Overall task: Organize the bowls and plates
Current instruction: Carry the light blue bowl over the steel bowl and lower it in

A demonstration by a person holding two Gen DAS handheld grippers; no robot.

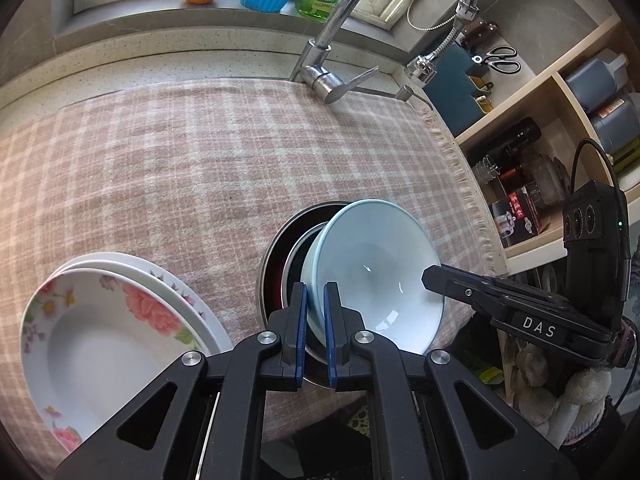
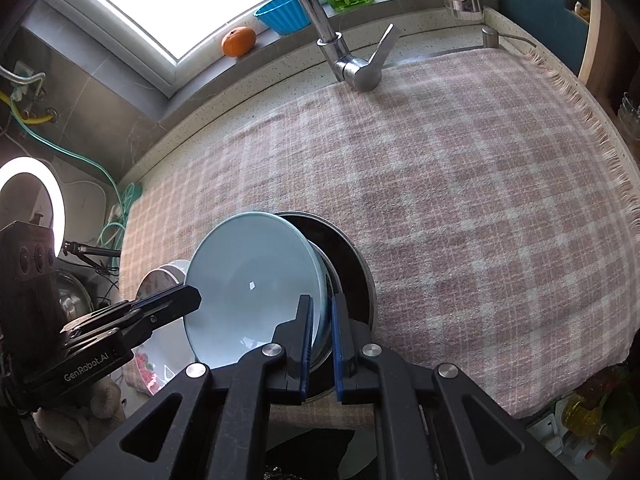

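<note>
Kitchen light pours in from the window over a table spread with a pink checked cloth (image 1: 200, 168), tap (image 1: 320, 76) at the back edge. Now to the action: a pale blue bowl (image 1: 372, 276) is up off the cloth, tilted steeply, and it is carried by both claws at once. The left claw (image 1: 316, 320) is clenched on one side of the rim, blue pads either side of the wall; the right claw (image 2: 322, 332) pinches the opposite side just the same. Neither has any slack, both biting on thin porcelain.

Right behind and under the bowl sits a dark, metal-rimmed bowl (image 2: 352, 264) on the cloth, and the blue one looks headed into it, its lower edge seeming to overlap that rim. Whether they touch, I cannot tell.

Over by the left claw, a stack of flowered plates (image 1: 100, 328) rests at the near edge of the table, just beside the dark bowl.

So the job, as I read it, is nesting. To do it well, both hands should level the bowl together, keeping the two grips in step so the rim does not twist between the pads. Centre it over the dark bowl, lower slowly until it seats, and only then let go, one side after the other. Mind the plates: a swing leftward could clip them. The table's near edge is also close.
</note>
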